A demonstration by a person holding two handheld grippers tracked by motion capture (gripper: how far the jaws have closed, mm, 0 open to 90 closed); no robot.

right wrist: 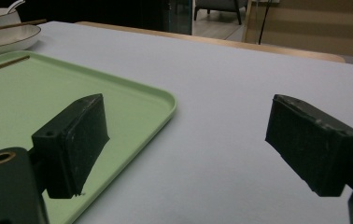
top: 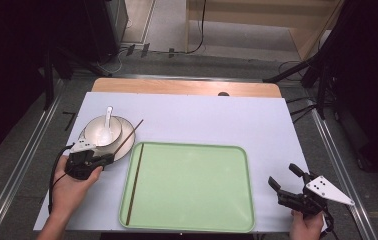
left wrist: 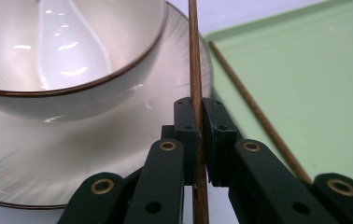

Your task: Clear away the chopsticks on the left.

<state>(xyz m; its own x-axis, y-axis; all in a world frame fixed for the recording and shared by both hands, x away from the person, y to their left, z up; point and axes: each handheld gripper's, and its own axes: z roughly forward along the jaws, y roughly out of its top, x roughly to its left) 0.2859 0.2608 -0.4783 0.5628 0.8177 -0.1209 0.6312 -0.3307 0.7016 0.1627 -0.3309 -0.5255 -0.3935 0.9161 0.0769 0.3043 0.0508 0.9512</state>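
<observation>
The left gripper (top: 108, 161) is pinching one wooden chopstick (top: 128, 136) at its near end.

Near us, at the right, the right gripper (top: 283, 177) is waiting with jaws wide and nothing in them. The held chopstick is leaning across the plate (top: 125, 142) and pointing far and right. Its twin (top: 135, 182) is lying in the green tray (top: 197, 187), just right of the left gripper. The bowl (top: 102, 131) with its white spoon (top: 108, 120) is sitting farther back.

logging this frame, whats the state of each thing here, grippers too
left gripper: shut on the held chopstick
held chopstick: pinched, lying across the plate rim
second chopstick: lying flat in the tray
tray: flat on the table
bowl: upright on the plate
spoon: resting in the bowl
right gripper: open, nothing between its pads
</observation>
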